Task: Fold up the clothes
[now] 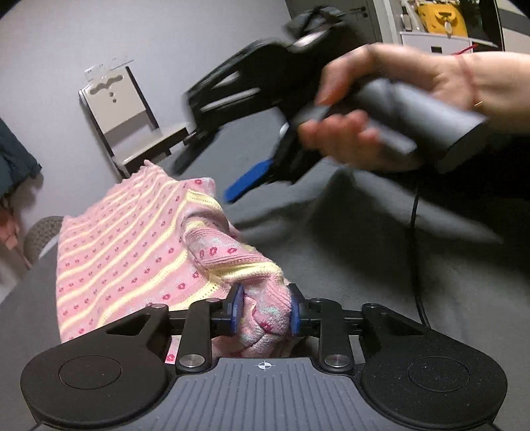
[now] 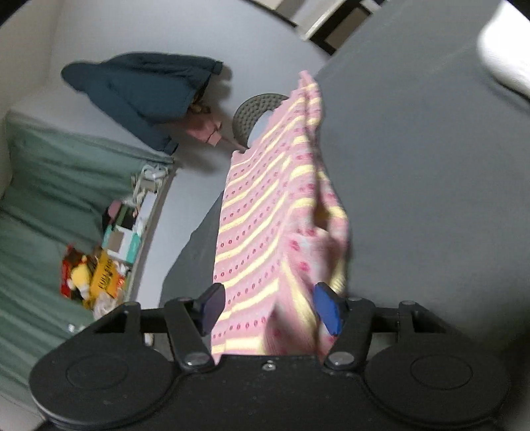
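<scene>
White chair (image 1: 132,112) against wall, dark blue jacket (image 2: 145,89) hanging, green curtain (image 2: 49,185), cluttered shelf (image 2: 116,242), grey bed (image 2: 430,165), yellow bag (image 1: 440,16).

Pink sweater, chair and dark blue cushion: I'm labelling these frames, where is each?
Pink sweater (image 1: 132,238): left wrist view, on its flat striped body.
Chair (image 1: 122,109): left wrist view, on its pale backrest.
Dark blue cushion (image 2: 145,89): right wrist view, on its middle.

My right tongs (image 1: 238,189) look smeared in the left view, so I cannot tell how wide they gape. The pink sweater (image 2: 271,212) is fuzzy near them, and its near end hides under my tongs' body.
</scene>
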